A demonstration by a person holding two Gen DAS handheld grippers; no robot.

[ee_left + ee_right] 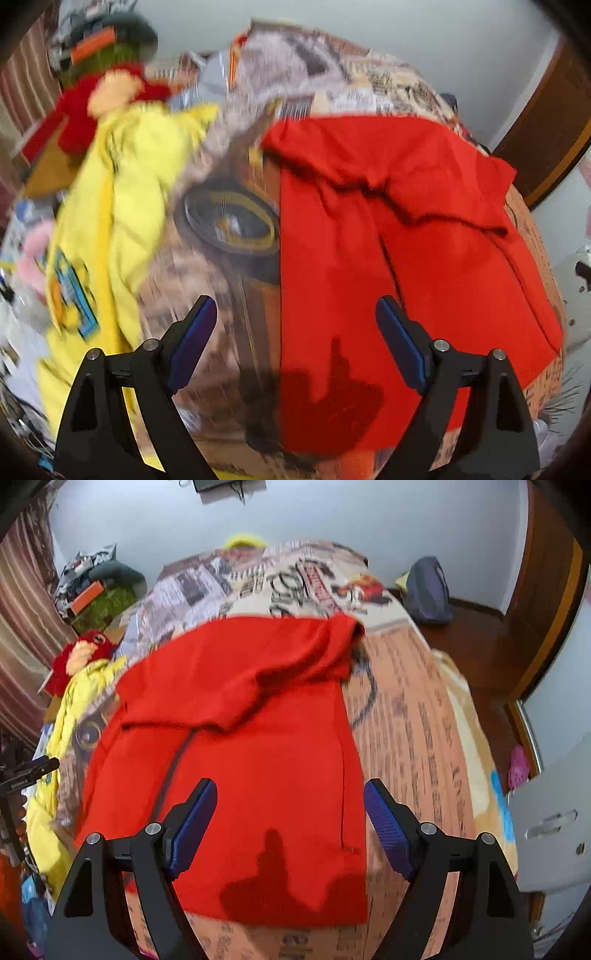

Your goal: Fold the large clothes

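Note:
A red garment (406,266) (251,760) lies spread on the printed bedspread (229,280) (413,723), its upper part folded down over the body. A crumpled yellow garment (118,229) (70,709) lies to its left. My left gripper (295,314) hangs open above the red garment's left edge, nothing between its blue pads. Over the lower middle of the red cloth my right gripper (290,794) is open and empty too. Both cast shadows on the fabric. The left gripper's tip (33,770) shows at the right wrist view's left edge.
A red and yellow plush toy (107,99) (79,653) sits at the bed's far left by clutter and a striped curtain (22,635). A blue bag (428,590) rests on a wooden surface at the far right. A white drawer unit (554,819) stands to the right.

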